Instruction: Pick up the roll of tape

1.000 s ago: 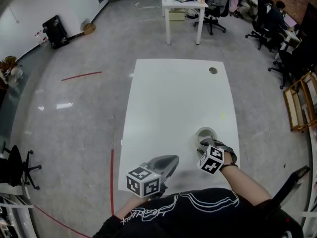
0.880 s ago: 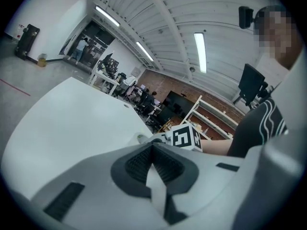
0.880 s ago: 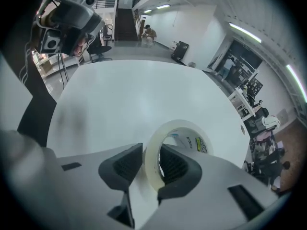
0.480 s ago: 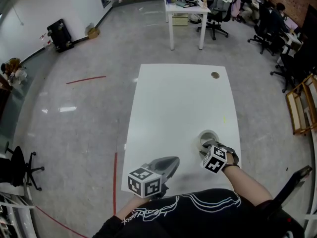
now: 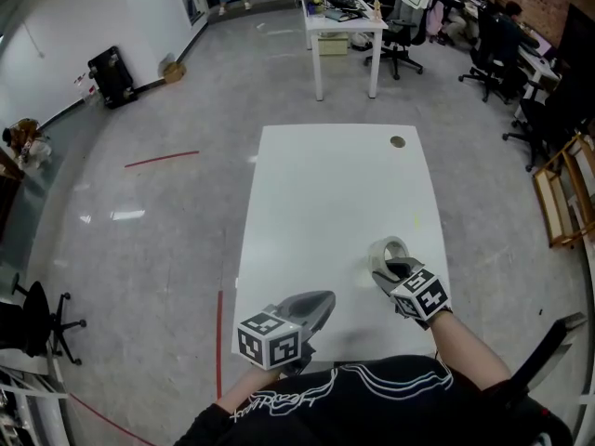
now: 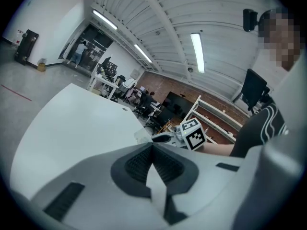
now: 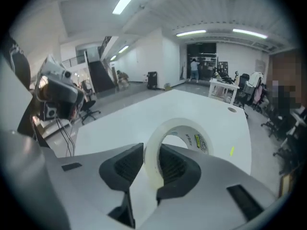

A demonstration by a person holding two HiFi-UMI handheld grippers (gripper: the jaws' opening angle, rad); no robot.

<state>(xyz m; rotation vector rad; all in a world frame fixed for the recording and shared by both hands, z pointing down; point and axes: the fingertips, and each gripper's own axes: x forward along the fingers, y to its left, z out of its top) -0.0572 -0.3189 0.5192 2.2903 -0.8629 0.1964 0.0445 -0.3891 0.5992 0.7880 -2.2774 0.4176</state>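
right gripper view shows the roll of tape (image 7: 152,159) standing on its edge, its wall between the two fingers (image 7: 125,166) of the right gripper (image 5: 389,269). the fingers are closing on it, one inside the ring and one outside. in head view the roll looks tilted up and, as i judge, already off the white tabletop (image 5: 325,193), above its near right part. so the grasp is made and the lift is begun; what is left is to raise it clear and hold it firm. the left gripper (image 5: 311,307) is near the front edge, its fingers together on nothing.
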